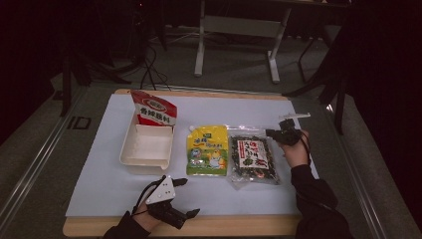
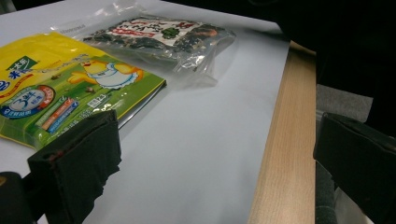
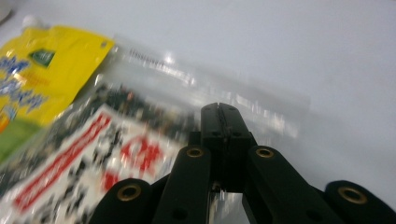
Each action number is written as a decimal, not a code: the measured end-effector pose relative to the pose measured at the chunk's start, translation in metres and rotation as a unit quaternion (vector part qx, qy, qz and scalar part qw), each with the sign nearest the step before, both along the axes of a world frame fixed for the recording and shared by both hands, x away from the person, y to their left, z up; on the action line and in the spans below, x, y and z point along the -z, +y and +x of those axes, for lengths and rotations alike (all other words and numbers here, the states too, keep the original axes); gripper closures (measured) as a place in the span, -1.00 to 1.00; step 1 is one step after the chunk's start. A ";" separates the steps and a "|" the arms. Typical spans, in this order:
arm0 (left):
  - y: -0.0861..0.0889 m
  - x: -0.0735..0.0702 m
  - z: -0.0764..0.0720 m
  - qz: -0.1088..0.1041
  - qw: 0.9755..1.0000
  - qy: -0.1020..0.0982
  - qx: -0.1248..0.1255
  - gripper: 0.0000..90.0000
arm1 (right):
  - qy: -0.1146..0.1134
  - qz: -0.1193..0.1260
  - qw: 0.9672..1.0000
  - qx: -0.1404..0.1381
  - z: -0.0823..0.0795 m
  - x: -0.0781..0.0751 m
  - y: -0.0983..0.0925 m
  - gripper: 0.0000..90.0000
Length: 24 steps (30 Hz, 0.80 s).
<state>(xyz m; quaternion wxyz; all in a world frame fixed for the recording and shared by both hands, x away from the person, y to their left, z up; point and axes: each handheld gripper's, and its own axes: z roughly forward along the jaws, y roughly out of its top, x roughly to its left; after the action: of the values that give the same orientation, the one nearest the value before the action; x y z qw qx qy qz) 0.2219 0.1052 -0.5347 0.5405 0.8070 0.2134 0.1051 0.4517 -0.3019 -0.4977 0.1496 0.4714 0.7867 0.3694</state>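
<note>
Clear seaweed bag [image 3: 93,158] blurred beside right hand-held gripper [image 3: 219,109]

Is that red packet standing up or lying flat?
Standing up: the red packet leans upright against the white tray's far end.

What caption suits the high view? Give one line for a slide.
Shut right claw hovers at the clear seaweed bag, beside the yellow-green spouted pouch and white plastic tray.

The left gripper [image 1: 190,197] rests low at the table's near edge, jaws spread wide. The right gripper [image 1: 269,132], raised by the right edge, has jaws pressed together, apparently empty.
</note>
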 end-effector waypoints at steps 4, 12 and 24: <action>0.001 0.001 0.000 -0.001 1.000 0.001 0.001 -0.96 | 0.007 0.010 1.000 0.004 0.019 0.000 0.008 1.00; 0.001 0.002 0.001 -0.003 1.000 0.003 0.003 -0.96 | 0.018 0.001 1.000 0.017 0.054 0.006 0.019 1.00; 0.003 0.002 0.002 -0.003 1.000 0.003 0.001 -0.96 | 0.057 -0.020 0.997 0.037 0.082 0.026 0.025 1.00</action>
<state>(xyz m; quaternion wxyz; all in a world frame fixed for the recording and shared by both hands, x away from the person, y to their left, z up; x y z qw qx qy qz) 0.2234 0.1085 -0.5366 0.5423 0.8060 0.2146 0.1015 0.5336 -0.2764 -0.5235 0.1274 0.5175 0.7834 0.3199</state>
